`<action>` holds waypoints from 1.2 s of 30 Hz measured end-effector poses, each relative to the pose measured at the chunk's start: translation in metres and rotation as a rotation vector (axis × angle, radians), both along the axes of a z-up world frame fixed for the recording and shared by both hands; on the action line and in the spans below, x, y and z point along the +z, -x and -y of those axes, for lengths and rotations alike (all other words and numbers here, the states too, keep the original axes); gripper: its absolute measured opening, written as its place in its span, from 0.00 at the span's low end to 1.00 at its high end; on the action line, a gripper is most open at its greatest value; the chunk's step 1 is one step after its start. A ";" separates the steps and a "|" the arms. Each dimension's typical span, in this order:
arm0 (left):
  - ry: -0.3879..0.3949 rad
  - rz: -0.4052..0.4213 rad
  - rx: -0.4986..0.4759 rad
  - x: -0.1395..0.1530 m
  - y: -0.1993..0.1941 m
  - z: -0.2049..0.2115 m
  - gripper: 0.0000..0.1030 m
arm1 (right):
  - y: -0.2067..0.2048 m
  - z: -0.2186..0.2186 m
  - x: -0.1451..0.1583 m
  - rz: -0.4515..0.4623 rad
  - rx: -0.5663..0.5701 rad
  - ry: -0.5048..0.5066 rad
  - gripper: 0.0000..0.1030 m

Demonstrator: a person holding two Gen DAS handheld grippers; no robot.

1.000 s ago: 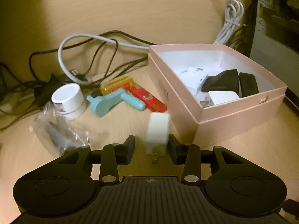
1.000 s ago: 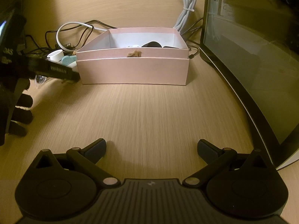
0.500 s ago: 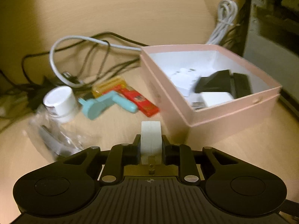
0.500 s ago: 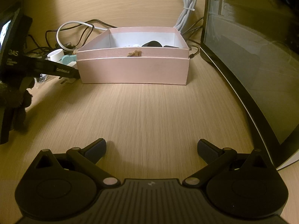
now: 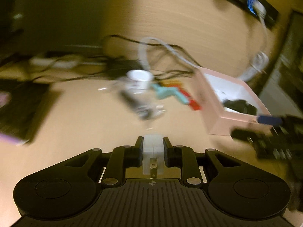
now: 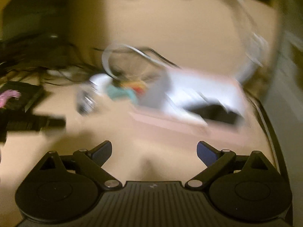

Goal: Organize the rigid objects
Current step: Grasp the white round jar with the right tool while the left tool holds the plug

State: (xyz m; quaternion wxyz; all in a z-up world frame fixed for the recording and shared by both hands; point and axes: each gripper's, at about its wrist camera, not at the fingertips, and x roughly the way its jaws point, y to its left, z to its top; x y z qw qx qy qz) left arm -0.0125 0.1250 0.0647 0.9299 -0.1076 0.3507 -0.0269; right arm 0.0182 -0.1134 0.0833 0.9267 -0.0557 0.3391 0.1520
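White plug (image 5: 153, 149) sits clamped in your left claw (image 5: 152, 147), low centre of the left wrist view, both black fingers (image 5: 139, 148) pressed flat against its sides and a metal prong showing at its near end. It hangs above the wood table (image 5: 90, 128), clear of the surface. Everything beyond is smeared with blur. Right of centre you've got the pink box (image 5: 223, 113), open-topped, with dark blocks (image 5: 240, 106) inside, shapes too soft to name. Just left of the box lie a red piece (image 5: 193, 104), a teal piece (image 5: 166, 92) and something yellow behind them, all close together. A white jar (image 5: 140, 78) stands further left, with a crumpled clear bag (image 5: 144, 106) in front of it. Cables (image 5: 161, 45) loop along the back.

Your right claw (image 6: 153, 152) is spread wide, blue pads (image 6: 206, 153) well apart, holding nothing, over bare table (image 6: 151, 147). In that view the box (image 6: 189, 121) is a pink streak at centre right, white inside, dark shapes at its right end. The other gripper shows as a black blur at the left edge (image 6: 34, 123).
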 end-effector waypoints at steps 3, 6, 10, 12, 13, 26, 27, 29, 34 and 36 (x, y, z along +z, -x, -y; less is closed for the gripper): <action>0.044 -0.014 0.096 0.003 0.022 -0.030 0.23 | -0.029 -0.042 0.008 0.008 0.098 -0.003 0.94; 0.079 -0.021 0.184 0.004 0.045 -0.054 0.23 | -0.057 -0.080 0.008 -0.010 0.151 -0.012 0.94; 0.103 -0.030 0.267 0.004 0.071 -0.072 0.23 | -0.088 -0.118 -0.004 -0.047 0.143 -0.013 0.94; 0.103 -0.024 0.295 0.004 0.084 -0.075 0.23 | -0.097 -0.131 -0.009 -0.042 0.149 -0.008 0.94; 0.109 -0.023 0.303 0.003 0.091 -0.077 0.23 | -0.100 -0.136 -0.010 -0.022 0.157 -0.004 0.94; 0.158 -0.037 0.241 -0.013 0.090 -0.057 0.23 | -0.183 -0.189 -0.041 -0.021 0.085 0.079 0.82; 0.157 -0.037 0.234 -0.012 0.090 -0.055 0.23 | -0.190 -0.188 -0.044 -0.065 0.080 0.065 0.72; 0.157 -0.037 0.222 -0.012 0.088 -0.054 0.23 | -0.198 -0.185 -0.048 -0.141 0.089 0.045 0.52; 0.171 -0.048 0.186 -0.013 0.079 -0.050 0.23 | -0.158 -0.156 -0.014 -0.138 0.130 -0.026 0.52; 0.174 -0.053 0.153 -0.012 0.072 -0.044 0.23 | -0.129 -0.140 0.003 -0.141 0.189 -0.038 0.52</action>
